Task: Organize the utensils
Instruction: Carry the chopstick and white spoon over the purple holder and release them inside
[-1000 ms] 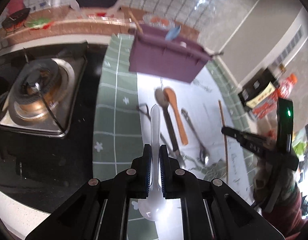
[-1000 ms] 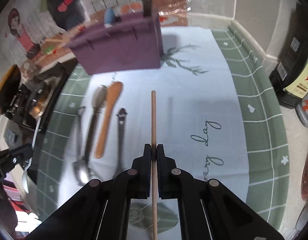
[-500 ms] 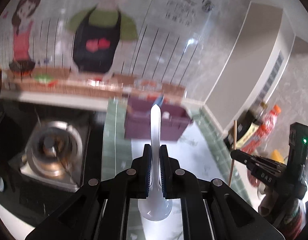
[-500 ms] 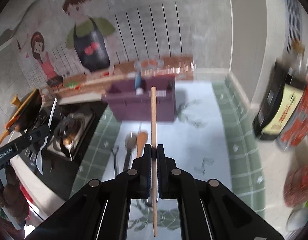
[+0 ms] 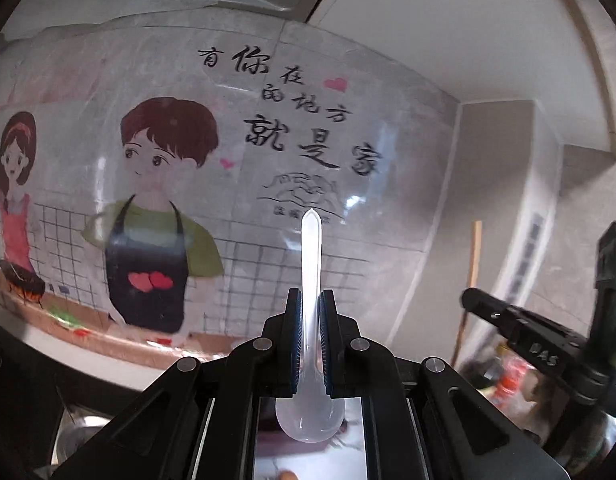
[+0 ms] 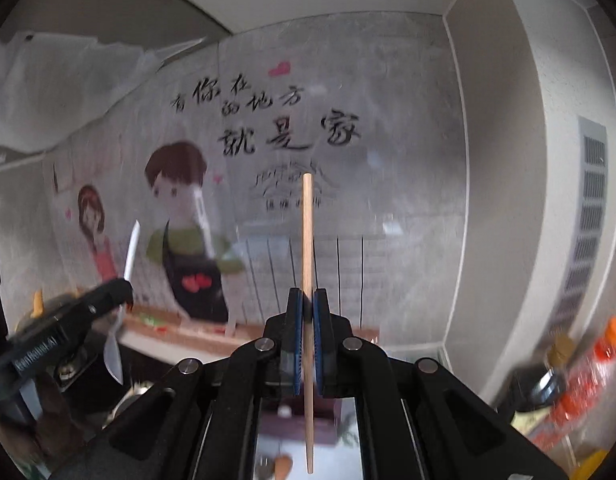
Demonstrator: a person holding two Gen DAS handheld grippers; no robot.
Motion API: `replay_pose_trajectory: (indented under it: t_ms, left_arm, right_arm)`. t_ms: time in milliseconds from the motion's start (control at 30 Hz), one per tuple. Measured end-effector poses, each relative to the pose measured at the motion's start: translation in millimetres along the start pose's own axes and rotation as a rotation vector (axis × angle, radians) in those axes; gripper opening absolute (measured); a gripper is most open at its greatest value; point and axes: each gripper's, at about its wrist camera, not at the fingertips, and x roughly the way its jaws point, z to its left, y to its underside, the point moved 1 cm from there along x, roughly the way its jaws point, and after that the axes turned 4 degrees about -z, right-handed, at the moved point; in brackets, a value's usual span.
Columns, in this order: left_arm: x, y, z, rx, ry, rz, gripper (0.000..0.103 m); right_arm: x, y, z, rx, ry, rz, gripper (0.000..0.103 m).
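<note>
The left hand-held gripper (image 5: pixel 310 336) clamps a clear plastic spoon (image 5: pixel 311 280), handle pointing up; the right hand-held gripper (image 6: pixel 307 336) pinches a wooden chopstick (image 6: pixel 307 264), before what looks like a purple holder (image 6: pixel 296 426).

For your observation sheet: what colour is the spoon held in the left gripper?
Translucent white spoon, clearest in the left wrist view.

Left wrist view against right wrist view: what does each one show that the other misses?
Only the left wrist view shows the spoon's bowl behind the left gripper, shut on the clear plastic spoon. Only the right wrist view shows the purple organizer, the bottles and the wall vent. Both show the mural, the spoon, and the wooden chopstick in the shut right gripper.
</note>
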Motion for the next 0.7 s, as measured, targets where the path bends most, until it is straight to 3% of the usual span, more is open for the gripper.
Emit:
replay_pose_trajectory:
  t_ms: [300,500,700]
  left_arm:
    - [90,51,38,-0.063,-0.094,0.079,0.009]
    - [125,85,50,-0.112,-0.11,0.107,0.009]
    - [154,127,50,-0.103,-0.178,0.108,0.009]
  right_arm:
    - [79,26,-16,0.03,-0.022,0.046,0.005]
    - [126,55,-22,0.056,-0.044,0.127,0.005]
    - [154,92,-26,0.041,-0.04,0.211,0.005]
